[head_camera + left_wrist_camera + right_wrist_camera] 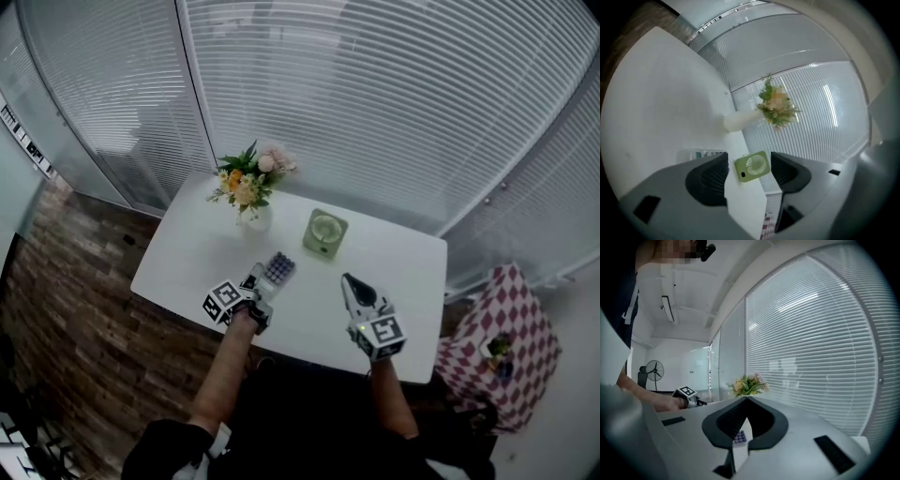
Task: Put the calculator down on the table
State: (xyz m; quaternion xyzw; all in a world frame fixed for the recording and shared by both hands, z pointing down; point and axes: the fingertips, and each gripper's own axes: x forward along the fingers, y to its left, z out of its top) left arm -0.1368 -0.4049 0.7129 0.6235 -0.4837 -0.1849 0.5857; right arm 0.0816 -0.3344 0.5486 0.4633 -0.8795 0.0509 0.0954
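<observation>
one white rectangular table with a smooth matte top, seen from above. on it lie three things: one calculator, one vase and one small fan.

the calculator is a small flat slab lying face up, with rows of rounded purple keys. it sits near the middle of the table, towards my left. its long axis runs near to far, leaning a little to the right. i cannot tell which end holds the display.

i hold two grey grippers, each carrying one cube with black and white square markers. my left gripper hovers at the calculator's near end, just beside it. its jaws are spread wide with nothing between them. in the left gripper view, an edge of the calculator peeks out beside the left jaw. the fan shows far off in the gap.

my right gripper is over the near right part of the table, well apart from the calculator. its ribbed black jaws are pressed together at the tips, pinching nothing.

the vase is white and rounded, at the far left. it holds one bunch of flowers, orange, pink and cream with green leaves. the fan is pale green, square with rounded corners and a round grille, lying flat to the vase's right.
</observation>
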